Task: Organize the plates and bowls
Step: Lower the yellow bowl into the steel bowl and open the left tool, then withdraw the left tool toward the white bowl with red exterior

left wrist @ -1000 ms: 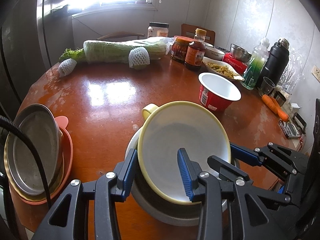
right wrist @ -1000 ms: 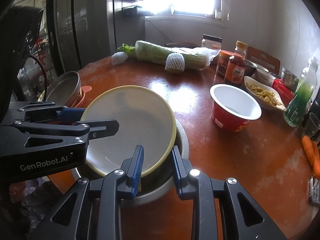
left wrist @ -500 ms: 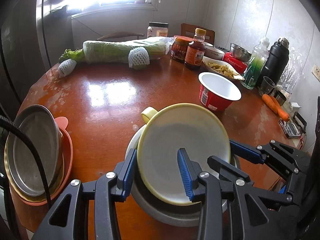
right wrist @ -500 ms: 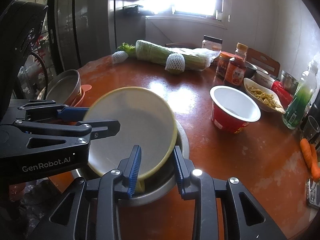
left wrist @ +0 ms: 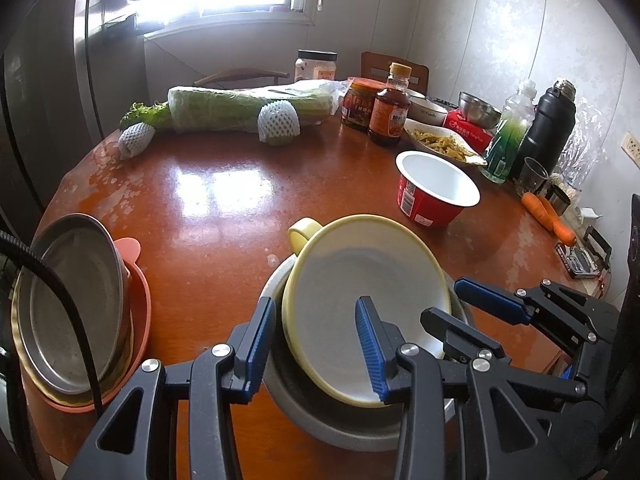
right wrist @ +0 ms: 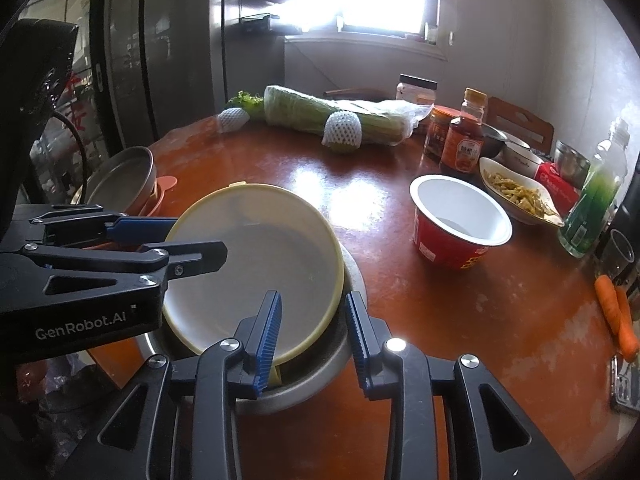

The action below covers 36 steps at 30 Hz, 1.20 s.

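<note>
While resting tilted inside the grey metal bowl point(right wrist: 320, 376), the round yellow-rimmed plastic bowl point(left wrist: 360, 304) is sitting rim-first between both tools. Straddling left rim with left gripper point(left wrist: 316, 344), partly open, contact unclear. Opening right gripper point(right wrist: 312, 340) around near rim, pads apparently clear.

- Left gripper point(left wrist: 316, 344): pointed forward and downward. Blue-padded fingers point(left wrist: 262, 340) stand moderately apart, one each side of a dish rim; pad contact cannot be confirmed.
- Right gripper point(right wrist: 314, 336): pointed forward and downward, positioned just beside the left unit, tips converging. Jaws are opening; the dish edge lies between them, neither pad pressing on it.
</note>
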Available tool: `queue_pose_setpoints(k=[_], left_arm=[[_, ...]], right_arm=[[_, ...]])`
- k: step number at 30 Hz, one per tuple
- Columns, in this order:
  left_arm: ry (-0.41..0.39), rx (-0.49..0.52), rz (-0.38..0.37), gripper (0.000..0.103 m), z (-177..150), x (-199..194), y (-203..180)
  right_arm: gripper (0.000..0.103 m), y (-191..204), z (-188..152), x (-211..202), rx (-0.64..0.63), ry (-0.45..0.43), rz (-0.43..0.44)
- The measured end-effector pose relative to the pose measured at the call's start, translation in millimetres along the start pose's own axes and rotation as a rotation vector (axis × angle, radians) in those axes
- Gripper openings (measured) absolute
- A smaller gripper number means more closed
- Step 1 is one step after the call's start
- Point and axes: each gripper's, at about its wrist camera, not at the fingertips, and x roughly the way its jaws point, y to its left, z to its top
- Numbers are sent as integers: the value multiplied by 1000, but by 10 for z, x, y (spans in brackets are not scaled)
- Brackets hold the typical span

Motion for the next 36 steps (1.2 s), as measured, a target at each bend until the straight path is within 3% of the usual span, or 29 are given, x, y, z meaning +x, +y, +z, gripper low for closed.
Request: queue_pose_setpoints(k=[22, 27, 36], left_arm=[[-45, 10, 12, 49, 11, -179, -7], [-63, 8, 11, 59, 20, -234, -12], [-84, 21, 12, 61, 53, -291, -75]], right_arm=[[48, -58, 19, -160, 44, -38, 4], [52, -78, 13, -186, 55, -44, 1], [56, -144, -20, -238, 84, -61, 15]])
